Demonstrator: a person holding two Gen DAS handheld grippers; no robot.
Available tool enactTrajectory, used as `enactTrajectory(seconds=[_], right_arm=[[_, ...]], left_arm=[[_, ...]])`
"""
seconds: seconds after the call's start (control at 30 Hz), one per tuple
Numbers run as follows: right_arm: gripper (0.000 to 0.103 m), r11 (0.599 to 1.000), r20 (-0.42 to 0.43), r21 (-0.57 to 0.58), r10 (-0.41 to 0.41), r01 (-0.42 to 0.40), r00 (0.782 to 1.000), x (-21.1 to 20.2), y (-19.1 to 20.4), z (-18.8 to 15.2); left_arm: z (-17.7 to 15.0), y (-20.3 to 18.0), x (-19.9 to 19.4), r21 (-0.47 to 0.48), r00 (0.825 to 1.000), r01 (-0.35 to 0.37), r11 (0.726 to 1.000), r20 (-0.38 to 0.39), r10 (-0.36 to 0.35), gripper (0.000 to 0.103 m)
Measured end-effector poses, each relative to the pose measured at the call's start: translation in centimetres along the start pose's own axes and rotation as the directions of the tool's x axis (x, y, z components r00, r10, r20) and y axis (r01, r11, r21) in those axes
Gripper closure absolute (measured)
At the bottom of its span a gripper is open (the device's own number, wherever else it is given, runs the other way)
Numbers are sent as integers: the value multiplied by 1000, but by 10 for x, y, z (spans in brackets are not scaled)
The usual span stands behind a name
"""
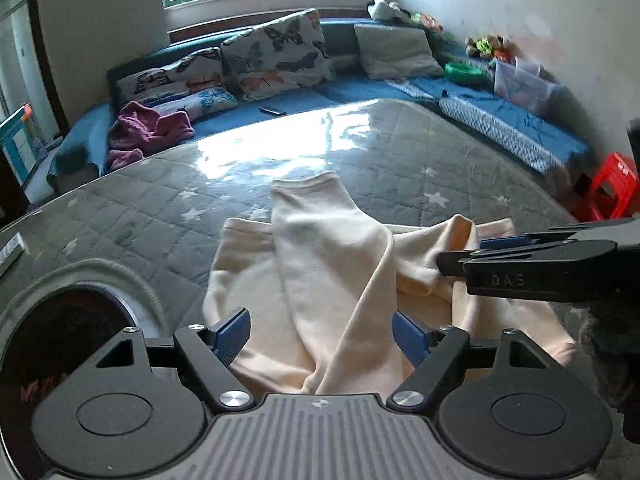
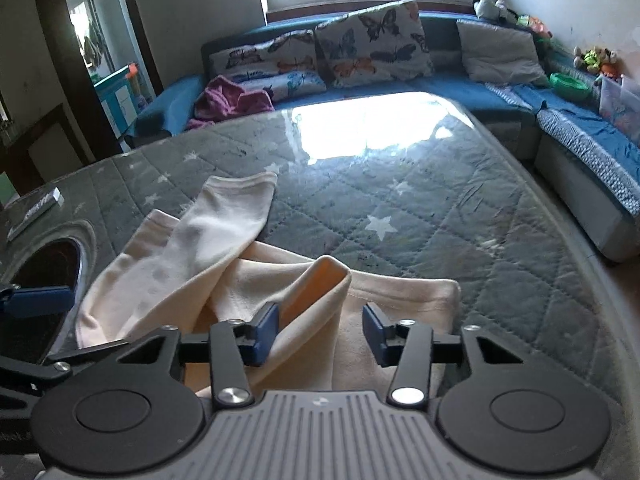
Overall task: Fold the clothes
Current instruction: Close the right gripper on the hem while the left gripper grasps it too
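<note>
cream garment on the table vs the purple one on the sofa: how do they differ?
Colour: the cream garment is pale; the purple garment is deep magenta.
Place: the cream garment lies on the quilted table by both grippers; the purple garment sits on the blue sofa near the butterfly pillows.
Pose: the cream garment is spread with folds; the purple garment is bunched in a heap.
Both are unfolded fabric.

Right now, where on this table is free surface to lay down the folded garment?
Free: the far half of the quilted table cover, between the cream garment and the blue sofa, and its right side. Crowded: the near left, where the garment, the round hole and both grippers sit.
</note>
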State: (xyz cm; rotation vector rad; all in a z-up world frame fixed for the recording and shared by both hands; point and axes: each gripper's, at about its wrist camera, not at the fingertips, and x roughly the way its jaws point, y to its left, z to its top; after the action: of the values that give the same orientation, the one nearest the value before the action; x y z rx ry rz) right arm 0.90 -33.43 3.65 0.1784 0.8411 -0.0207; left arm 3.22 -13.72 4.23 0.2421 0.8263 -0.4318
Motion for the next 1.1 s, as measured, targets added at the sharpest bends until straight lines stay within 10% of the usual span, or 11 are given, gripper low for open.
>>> enactTrajectory(seconds=[0.13, 0.37, 0.47, 0.7, 0.87, 1.03, 1.1], right_arm=[[79, 1000, -3, 5, 12, -12, 1000, 7, -3, -1], [97, 999, 38, 34, 20, -21, 999, -10, -9, 1], [98, 1000, 72, 28, 11, -13, 997, -24, -10, 1], [100, 999, 148, 31, -21, 17, 989, -65, -16, -9], [100, 998, 145, 37, -46, 41, 988, -74, -24, -19], [100, 997, 129, 49, -58, 52, 990, -72, -32, -28], [100, 997, 132, 57, -59, 52, 989, -74, -35, -31]], left_arm=[[2, 2, 18, -5, 1000, 10, 1000, -30, -10, 26], [-3, 1, 20, 9, 995, 99, 995, -23, -99, 88], [-4, 2, 16, 14, 992, 128, 992, -1, -128, 98], [-3, 6, 6, 9, 986, 165, 986, 37, -166, 94], [3, -2, 12, 25, 987, 156, 988, 29, -156, 44], [4, -11, 26, 43, 991, 132, 990, -2, -132, 45], [3, -8, 32, 26, 989, 146, 989, -16, -146, 66]])
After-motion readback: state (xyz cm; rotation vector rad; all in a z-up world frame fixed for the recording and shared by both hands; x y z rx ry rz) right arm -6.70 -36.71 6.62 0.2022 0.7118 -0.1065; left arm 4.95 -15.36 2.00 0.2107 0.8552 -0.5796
